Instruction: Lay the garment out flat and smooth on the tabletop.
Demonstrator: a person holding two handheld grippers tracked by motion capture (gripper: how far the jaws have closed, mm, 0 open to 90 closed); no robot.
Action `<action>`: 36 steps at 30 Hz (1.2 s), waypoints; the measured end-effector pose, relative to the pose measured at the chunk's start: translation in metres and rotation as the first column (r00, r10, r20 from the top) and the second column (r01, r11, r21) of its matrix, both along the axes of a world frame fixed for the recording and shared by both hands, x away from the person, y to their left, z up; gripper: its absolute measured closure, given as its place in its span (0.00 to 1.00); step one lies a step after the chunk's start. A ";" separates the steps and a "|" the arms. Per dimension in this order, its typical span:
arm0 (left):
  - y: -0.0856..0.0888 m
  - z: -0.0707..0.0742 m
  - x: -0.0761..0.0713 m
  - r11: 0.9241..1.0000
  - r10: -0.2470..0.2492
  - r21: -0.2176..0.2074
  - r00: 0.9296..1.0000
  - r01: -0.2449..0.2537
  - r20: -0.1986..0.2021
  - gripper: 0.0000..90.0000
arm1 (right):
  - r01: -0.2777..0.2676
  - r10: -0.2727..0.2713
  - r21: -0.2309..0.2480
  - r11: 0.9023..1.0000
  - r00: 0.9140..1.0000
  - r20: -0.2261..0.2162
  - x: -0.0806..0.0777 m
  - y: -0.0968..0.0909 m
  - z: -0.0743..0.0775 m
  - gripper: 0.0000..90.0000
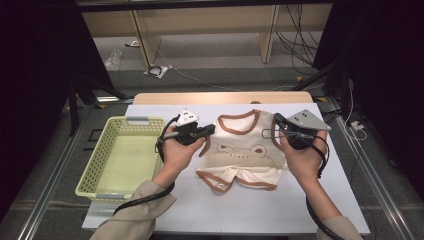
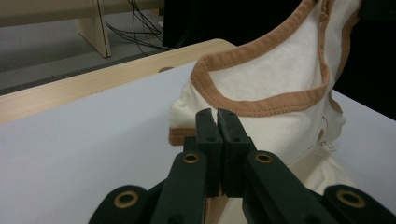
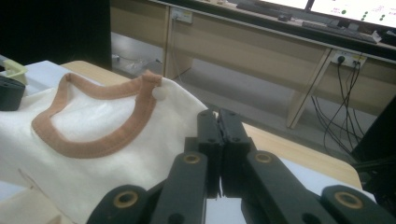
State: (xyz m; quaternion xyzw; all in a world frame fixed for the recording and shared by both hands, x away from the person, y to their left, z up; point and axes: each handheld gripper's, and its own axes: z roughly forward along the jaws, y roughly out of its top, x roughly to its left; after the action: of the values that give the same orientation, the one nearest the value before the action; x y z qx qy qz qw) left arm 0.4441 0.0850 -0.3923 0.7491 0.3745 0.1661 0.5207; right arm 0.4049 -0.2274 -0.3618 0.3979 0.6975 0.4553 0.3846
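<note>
A cream baby garment point(image 1: 242, 150) with brown trim and a bear print hangs between my two grippers, its lower part resting on the white table point(image 1: 250, 210). My left gripper point(image 1: 210, 131) is shut on the garment's left shoulder. In the left gripper view the jaws point(image 2: 217, 116) pinch the cloth beside the brown neckline point(image 2: 261, 105). My right gripper point(image 1: 276, 120) is shut on the right shoulder. In the right gripper view its jaws point(image 3: 217, 116) are closed on the cream cloth point(image 3: 93, 121) next to a small button.
A pale yellow-green plastic basket point(image 1: 100, 155) stands on the table's left side, close to my left hand. A wooden strip point(image 1: 220, 97) borders the table's far edge. Beyond it are floor cables and desk legs. Metal rails run along both sides.
</note>
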 end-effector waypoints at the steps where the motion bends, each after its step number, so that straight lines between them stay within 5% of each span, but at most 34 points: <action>1: 0.000 0.000 0.003 1.000 0.003 0.004 1.000 -0.003 0.001 0.98 | 0.004 -0.004 0.003 1.000 1.000 0.001 0.004 0.001 0.001 0.99; 11: -0.008 0.004 0.041 0.997 0.058 0.044 0.998 -0.058 0.005 0.98 | 0.044 -0.044 -0.008 0.999 0.999 -0.014 0.050 0.006 0.003 0.99; 17: -0.012 0.001 0.072 0.989 0.123 0.081 0.992 -0.124 0.022 0.97 | 0.071 -0.072 -0.015 0.997 0.997 -0.037 0.080 0.012 -0.002 0.99; 19: -0.015 -0.003 0.082 0.979 0.172 0.108 0.985 -0.174 0.021 0.87 | 0.088 -0.089 -0.025 0.996 0.995 -0.041 0.094 0.014 -0.007 0.98; 21: -0.017 -0.008 0.092 0.959 0.231 0.164 0.973 -0.230 0.012 0.71 | 0.105 -0.109 -0.055 0.993 0.991 -0.075 0.109 0.015 -0.015 0.86; 24: -0.018 -0.014 0.091 0.957 0.228 0.187 0.974 -0.222 -0.011 0.60 | 0.120 -0.138 -0.119 0.986 0.977 -0.164 0.125 0.016 -0.032 0.79; 28: -0.014 -0.025 0.079 0.959 0.187 0.226 0.981 -0.172 -0.045 0.58 | 0.092 -0.118 -0.131 0.987 0.970 -0.212 0.114 0.015 -0.048 0.78; 36: -0.008 -0.045 0.061 0.960 0.126 0.267 0.980 -0.081 -0.155 0.55 | 0.029 -0.072 -0.136 0.990 0.945 -0.318 0.083 0.004 -0.070 0.76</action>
State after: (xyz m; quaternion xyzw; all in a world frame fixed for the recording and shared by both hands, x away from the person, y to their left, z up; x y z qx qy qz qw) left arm 0.5051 0.0773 -0.4377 0.8015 0.4314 0.1762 0.3747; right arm 0.4878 -0.2232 -0.4315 0.4589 0.7685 0.3280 0.3020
